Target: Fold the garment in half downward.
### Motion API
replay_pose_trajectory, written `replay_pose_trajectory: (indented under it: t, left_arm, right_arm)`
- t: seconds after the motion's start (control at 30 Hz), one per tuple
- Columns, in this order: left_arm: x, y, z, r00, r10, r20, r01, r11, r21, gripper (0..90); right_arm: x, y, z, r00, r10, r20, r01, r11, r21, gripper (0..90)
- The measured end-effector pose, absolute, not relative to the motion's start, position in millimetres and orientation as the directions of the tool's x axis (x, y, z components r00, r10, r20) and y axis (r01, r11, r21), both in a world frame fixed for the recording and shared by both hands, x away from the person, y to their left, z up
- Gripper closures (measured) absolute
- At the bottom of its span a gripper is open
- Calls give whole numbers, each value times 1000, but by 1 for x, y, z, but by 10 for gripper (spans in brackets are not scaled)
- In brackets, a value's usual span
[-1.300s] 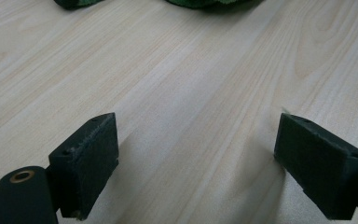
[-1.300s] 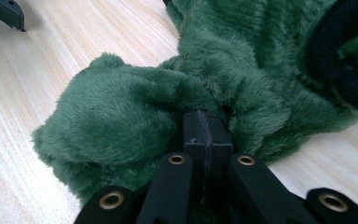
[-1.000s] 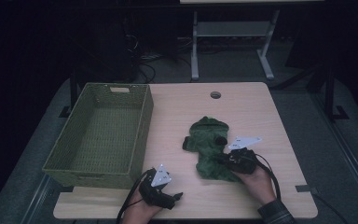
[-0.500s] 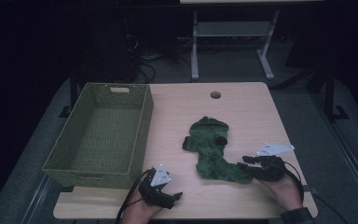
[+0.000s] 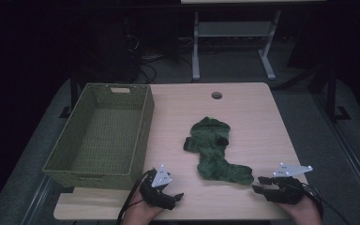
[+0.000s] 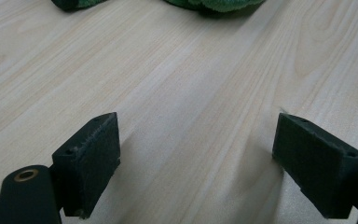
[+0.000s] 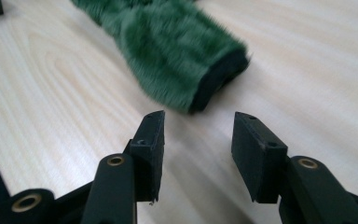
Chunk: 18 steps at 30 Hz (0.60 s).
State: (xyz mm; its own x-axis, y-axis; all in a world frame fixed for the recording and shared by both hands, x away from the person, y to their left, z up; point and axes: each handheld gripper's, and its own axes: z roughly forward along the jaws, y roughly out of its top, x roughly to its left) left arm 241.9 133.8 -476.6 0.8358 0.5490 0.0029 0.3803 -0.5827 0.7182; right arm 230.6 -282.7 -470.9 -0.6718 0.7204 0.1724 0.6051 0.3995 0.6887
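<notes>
Green fuzzy garment lies crumpled at centre of the high view, slightly right of middle on the wooden table. Its lower end trails toward the lower right of the frame.

Right gripper sits at lower right of the high view, near the table's front edge, just beside the garment's trailing end but apart from it. In the right gripper view the jaws stand apart, nothing between them; the garment's dark-edged end lies just above the gap, at frame centre.

Left gripper rests at lower centre-left of the high view, by the front corner of the woven green basket (basket fills the left side). In the left gripper view jaws are spread wide over bare wood; the garment shows at the top edge.
</notes>
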Motion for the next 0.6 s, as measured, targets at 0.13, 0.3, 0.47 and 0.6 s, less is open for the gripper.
replay_pose_trajectory:
  t: [0.13,0.3,0.47,0.6]
  left_arm:
    - [242,134,-477,835,550,2,381,-582,718,141]
    - [242,134,-477,835,550,1,382,-582,718,141]
    - [242,133,-477,835,550,1,382,-581,718,141]
    - [242,133,-477,835,550,1,382,-581,718,141]
  right_arm:
    - [234,-280,-470,-678,712,183,599,389,700,546]
    - [240,-275,-471,-678,711,187,601,389,698,593]
    - [244,-271,-472,-695,699,169,584,411,700,812]
    - [243,-277,-467,-687,708,165,588,408,698,848]
